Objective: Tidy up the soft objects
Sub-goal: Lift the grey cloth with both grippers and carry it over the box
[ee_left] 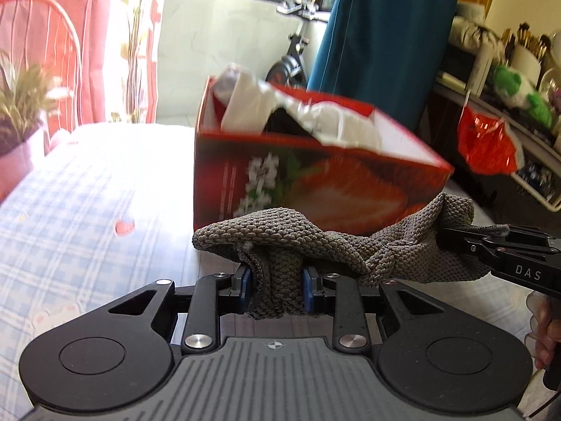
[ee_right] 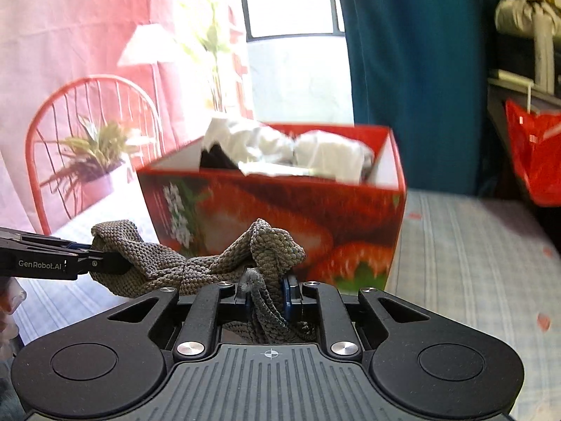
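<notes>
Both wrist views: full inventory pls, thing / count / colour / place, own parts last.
Knit cloth: 1, grey-brown, stretched between both grippers, in front of the box.
Box: 1, red with strawberry print, open top, on the table.
White fabric: bundle, count unclear, white with something dark, inside the box.
Tablecloth: 1, blue-white check, covering the table.
Potted plant: 1, green, pale pot, far left on the table.
Chair: 1, red, behind the plant.
Curtain: 1, teal, behind the box.
Plastic bag: 1, red, hanging right.
Left gripper: black, shut on the cloth.
Right gripper: black, shut on the cloth.

The red box and its white contents are motion-blurred.
</notes>
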A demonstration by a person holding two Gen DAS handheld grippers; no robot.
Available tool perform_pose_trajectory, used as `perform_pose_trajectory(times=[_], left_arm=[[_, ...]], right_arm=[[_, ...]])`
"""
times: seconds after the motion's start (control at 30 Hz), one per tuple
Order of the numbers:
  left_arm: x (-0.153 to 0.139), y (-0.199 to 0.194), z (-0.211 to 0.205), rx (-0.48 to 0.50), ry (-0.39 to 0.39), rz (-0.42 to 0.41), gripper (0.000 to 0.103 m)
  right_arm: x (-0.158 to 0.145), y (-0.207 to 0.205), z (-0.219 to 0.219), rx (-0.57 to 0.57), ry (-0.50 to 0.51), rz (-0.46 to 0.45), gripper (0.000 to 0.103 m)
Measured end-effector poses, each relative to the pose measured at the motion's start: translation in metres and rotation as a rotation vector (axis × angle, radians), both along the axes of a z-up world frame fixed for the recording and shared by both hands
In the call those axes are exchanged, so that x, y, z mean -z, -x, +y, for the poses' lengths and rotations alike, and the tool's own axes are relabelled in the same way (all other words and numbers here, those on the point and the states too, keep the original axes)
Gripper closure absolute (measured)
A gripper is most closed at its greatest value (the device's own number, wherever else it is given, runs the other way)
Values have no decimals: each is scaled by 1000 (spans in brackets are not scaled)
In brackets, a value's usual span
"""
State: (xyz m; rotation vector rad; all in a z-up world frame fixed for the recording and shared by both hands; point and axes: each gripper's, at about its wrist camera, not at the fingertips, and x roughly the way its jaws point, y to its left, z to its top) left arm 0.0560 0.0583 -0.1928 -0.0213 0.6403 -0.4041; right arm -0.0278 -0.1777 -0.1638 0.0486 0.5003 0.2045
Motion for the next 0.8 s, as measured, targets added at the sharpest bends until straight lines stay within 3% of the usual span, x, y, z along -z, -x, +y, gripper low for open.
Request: perform_pose_trajectory(times=[0.23, 0.47, 0.67, 0.8], left_arm=[[-42, -9, 5, 19, 18, -91, 73], [-86, -44, -14, 47, -12, -161, 73], [-87, -95, -39, 77, -65, -98, 73], [-73, -123, -59, 138, -121, -12, 73]], right_arm=[[-37, -14, -6, -25, 15, -62, 89], [-74, -63, -11, -11, 74, -114, 89], [-74, -122, -15, 49, 94, -62, 89], [-57, -154, -10, 24, 121, 44, 89]])
